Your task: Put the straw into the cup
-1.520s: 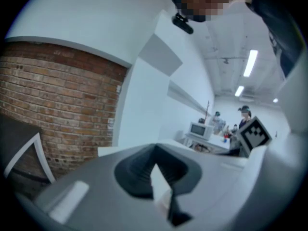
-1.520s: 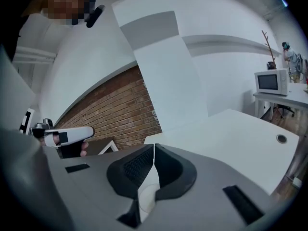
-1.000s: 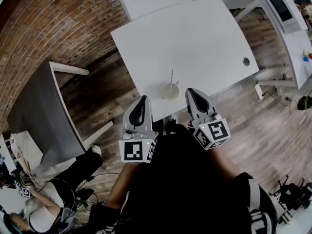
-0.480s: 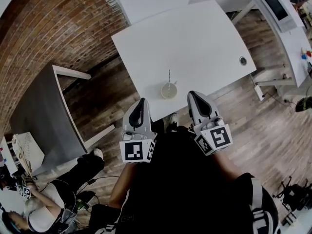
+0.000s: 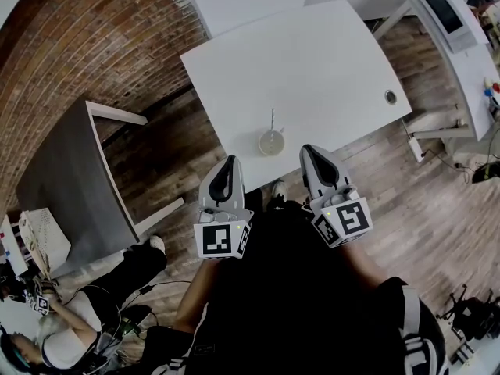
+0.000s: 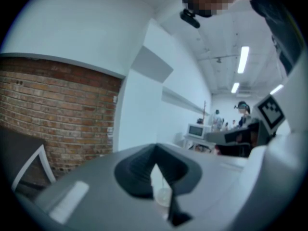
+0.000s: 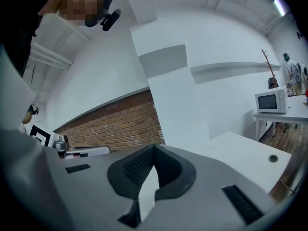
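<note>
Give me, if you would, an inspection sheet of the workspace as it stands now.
Surface: white table, with a round cable hole near its right corner.
Job's things: cup near the table's front edge; straw standing in it.
Clutter: nothing seen on the white table.
Grippers: left gripper and right gripper both shut, holding nothing, short of the cup on either side.
Cables: power strip with cords on the floor right of the table; more cords at lower left.
Surroundings: brick wall, grey table, wooden floor, a seated person at lower left.
</note>
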`<action>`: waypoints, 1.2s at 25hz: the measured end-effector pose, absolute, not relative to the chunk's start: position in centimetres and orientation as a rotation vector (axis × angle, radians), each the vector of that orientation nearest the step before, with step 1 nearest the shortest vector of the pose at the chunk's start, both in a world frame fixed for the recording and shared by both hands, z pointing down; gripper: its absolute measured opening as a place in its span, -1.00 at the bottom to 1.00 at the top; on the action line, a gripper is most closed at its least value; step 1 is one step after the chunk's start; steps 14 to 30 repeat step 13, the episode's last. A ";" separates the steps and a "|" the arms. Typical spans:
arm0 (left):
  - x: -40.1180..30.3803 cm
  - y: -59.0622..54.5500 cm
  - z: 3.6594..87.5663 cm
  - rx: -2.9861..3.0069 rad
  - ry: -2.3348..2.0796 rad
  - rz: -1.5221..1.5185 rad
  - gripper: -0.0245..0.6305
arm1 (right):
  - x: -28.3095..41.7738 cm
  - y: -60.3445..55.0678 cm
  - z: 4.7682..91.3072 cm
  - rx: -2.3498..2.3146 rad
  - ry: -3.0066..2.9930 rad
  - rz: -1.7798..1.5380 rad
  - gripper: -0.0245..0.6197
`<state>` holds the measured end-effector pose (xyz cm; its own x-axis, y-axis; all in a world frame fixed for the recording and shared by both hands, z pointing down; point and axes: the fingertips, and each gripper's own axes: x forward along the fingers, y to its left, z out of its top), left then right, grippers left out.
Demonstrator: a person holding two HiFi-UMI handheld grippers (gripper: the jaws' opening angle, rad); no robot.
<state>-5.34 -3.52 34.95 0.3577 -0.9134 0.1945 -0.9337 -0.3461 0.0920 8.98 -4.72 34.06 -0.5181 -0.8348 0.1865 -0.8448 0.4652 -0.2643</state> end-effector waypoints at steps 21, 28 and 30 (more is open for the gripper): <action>-5.9 -3.6 35.0 2.406 -1.697 0.148 -0.91 | 9.3 -4.6 33.8 1.537 -2.663 0.497 -0.90; -5.9 -3.6 35.0 2.406 -1.697 0.148 -0.91 | 9.3 -4.6 33.8 1.537 -2.663 0.497 -0.90; -5.9 -3.6 35.0 2.406 -1.697 0.148 -0.91 | 9.3 -4.6 33.8 1.537 -2.663 0.497 -0.90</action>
